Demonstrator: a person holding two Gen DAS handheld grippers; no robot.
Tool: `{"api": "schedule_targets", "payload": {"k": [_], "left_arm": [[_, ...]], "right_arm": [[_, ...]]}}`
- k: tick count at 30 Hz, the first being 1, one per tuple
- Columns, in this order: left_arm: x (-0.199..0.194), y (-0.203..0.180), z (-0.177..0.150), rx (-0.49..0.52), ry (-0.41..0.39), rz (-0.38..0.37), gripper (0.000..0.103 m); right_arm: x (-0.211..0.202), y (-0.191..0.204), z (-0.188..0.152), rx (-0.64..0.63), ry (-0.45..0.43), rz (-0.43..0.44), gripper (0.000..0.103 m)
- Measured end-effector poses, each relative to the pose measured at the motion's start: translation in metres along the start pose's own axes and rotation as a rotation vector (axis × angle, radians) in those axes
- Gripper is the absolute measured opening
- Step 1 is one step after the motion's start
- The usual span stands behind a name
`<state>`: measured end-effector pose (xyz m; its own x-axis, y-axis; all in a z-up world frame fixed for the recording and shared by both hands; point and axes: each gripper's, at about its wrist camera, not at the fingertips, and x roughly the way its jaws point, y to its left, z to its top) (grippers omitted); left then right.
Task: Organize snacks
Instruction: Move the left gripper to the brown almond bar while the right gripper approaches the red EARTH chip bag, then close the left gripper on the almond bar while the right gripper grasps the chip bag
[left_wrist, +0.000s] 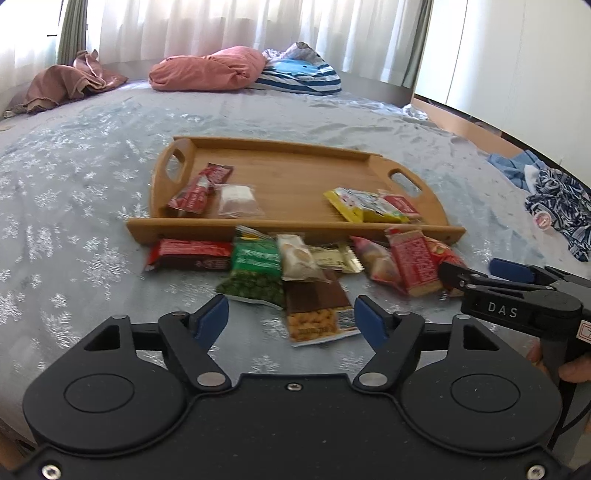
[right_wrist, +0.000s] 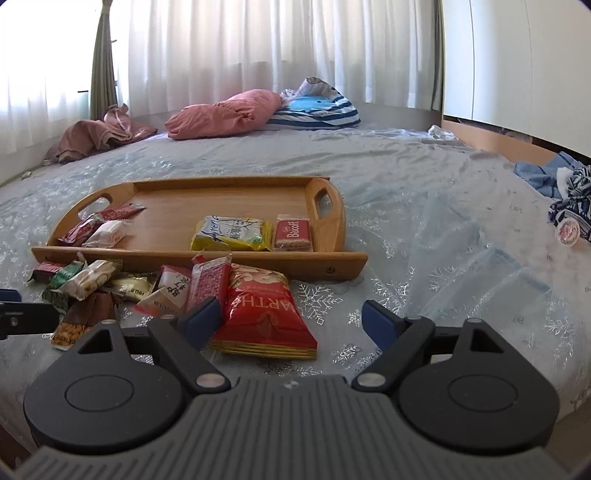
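Observation:
A wooden tray (left_wrist: 295, 181) (right_wrist: 173, 214) lies on the bed with red packets (left_wrist: 195, 192), a white packet (left_wrist: 236, 201), a yellow packet (right_wrist: 231, 232) and a Biscoff packet (right_wrist: 291, 233) in it. Several loose snack packets lie in a heap in front of it. My left gripper (left_wrist: 291, 319) is open, just above a brown peanut packet (left_wrist: 317, 312). My right gripper (right_wrist: 291, 321) is open over a red bag (right_wrist: 262, 314); it also shows in the left wrist view (left_wrist: 476, 269), beside a red wafer packet (left_wrist: 413, 262).
The bed has a pale blue snowflake cover (right_wrist: 443, 240). Pink pillow (left_wrist: 207, 70), striped cushion (left_wrist: 299, 72) and brown cloth (left_wrist: 66, 83) lie at the far side. Blue clothes (left_wrist: 554, 192) and a small round lid (right_wrist: 567, 232) lie at the right.

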<state>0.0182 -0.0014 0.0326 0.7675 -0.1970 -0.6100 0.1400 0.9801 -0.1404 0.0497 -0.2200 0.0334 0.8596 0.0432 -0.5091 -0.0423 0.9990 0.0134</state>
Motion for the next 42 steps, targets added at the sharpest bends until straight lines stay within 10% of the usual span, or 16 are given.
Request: {"api": "schedule_targets", "payload": {"k": [9, 42], "left_arm": [[0.016, -0.018, -0.004, 0.002, 0.031, 0.017, 0.051], [0.028, -0.022, -0.004, -0.003, 0.039, 0.033, 0.039]], "right_arm": [[0.0, 0.0, 0.002, 0.0, -0.008, 0.049, 0.065], [0.027, 0.002, 0.003, 0.058, 0.043, 0.092, 0.059]]}}
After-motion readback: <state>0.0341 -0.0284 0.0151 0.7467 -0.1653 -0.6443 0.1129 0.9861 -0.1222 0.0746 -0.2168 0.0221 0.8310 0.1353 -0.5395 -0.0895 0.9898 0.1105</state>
